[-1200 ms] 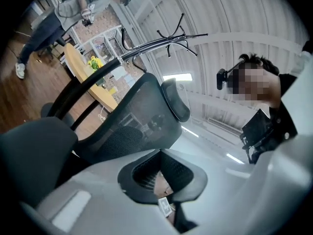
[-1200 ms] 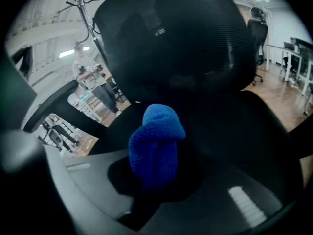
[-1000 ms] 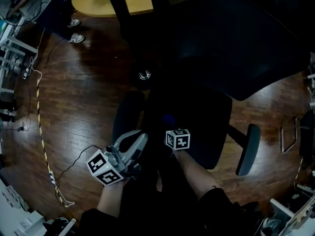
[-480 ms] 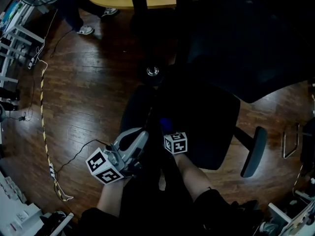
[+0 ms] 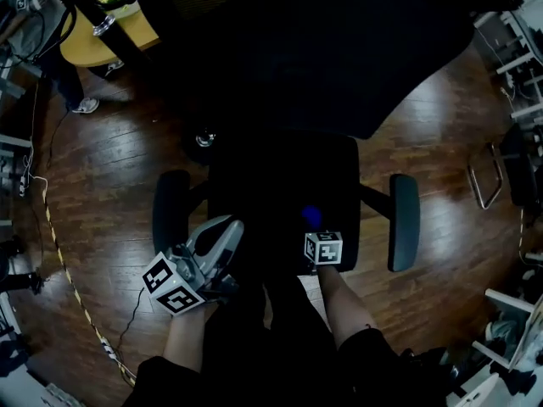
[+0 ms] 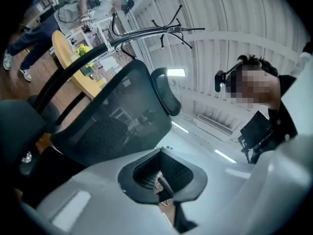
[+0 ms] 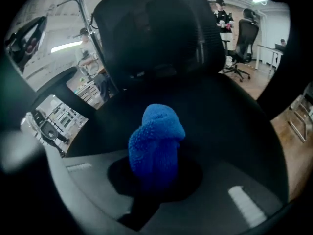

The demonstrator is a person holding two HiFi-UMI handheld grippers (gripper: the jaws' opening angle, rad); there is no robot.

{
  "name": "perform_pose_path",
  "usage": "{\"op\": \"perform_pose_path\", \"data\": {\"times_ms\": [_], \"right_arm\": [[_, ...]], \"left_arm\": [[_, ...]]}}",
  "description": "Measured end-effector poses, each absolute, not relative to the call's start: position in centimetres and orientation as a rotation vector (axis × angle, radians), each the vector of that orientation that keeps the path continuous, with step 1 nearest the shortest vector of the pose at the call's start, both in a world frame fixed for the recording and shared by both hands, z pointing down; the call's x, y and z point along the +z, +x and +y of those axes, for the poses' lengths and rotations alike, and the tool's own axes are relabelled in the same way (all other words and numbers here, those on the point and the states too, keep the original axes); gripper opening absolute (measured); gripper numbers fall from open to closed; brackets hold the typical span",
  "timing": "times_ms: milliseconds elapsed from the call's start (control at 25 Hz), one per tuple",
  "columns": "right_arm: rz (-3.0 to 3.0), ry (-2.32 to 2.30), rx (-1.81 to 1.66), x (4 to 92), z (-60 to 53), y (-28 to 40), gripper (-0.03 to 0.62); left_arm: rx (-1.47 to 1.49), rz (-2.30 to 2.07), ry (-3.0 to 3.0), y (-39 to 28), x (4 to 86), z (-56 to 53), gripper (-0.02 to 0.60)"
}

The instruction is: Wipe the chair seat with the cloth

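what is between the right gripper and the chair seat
The bunched blue cloth, clamped in the right gripper and sticking out over the black seat; the right gripper view shows it best.

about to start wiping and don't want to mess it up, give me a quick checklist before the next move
1. Cloth gripped by right gripper: ok, bunched between its fingers.
2. Cloth above chair seat: ok, over the front right part.
3. Cloth touching the seat: cannot tell.
4. Left gripper out of the way: ok, empty, fingers together, at the seat's front left corner.
5. Seat free of objects: cannot tell, too dark.
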State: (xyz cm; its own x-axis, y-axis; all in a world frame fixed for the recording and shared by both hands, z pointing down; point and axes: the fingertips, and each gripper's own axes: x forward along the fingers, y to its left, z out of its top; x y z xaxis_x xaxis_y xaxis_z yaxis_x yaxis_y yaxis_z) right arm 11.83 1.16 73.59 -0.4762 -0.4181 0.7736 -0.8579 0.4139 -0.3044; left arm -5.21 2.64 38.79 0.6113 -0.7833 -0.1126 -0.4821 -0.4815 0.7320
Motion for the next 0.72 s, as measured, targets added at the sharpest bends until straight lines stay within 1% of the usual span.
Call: {"op": "perform_pose_path", "data": {"times_ms": [200, 320, 480, 720], "right_arm": [[-1.938, 1.315, 0.985, 72.9, -0.4, 21.3, 0.034], [-1.898, 1.393, 0.976, 72.7, -0.6, 25.3, 0.034], [-1.903, 1.382, 0.957, 72.7, -0.8, 26.3, 0.034], [-1.946, 1.366, 0.984, 71.8, -0.7, 26.1, 0.034]], "left_arm": [[-0.551, -0.863, 2.203, -0.2, 38.4, 0.5, -0.011], [-0.536, -0.813, 2.215, 2.2, 38.1, -0.1, -0.011], [-0.521, -0.787, 2.224, 3.5, 38.0, -0.5, -0.011], [-0.546, -0.845, 2.212, 2.0, 37.9, -0.1, -0.011]]}}
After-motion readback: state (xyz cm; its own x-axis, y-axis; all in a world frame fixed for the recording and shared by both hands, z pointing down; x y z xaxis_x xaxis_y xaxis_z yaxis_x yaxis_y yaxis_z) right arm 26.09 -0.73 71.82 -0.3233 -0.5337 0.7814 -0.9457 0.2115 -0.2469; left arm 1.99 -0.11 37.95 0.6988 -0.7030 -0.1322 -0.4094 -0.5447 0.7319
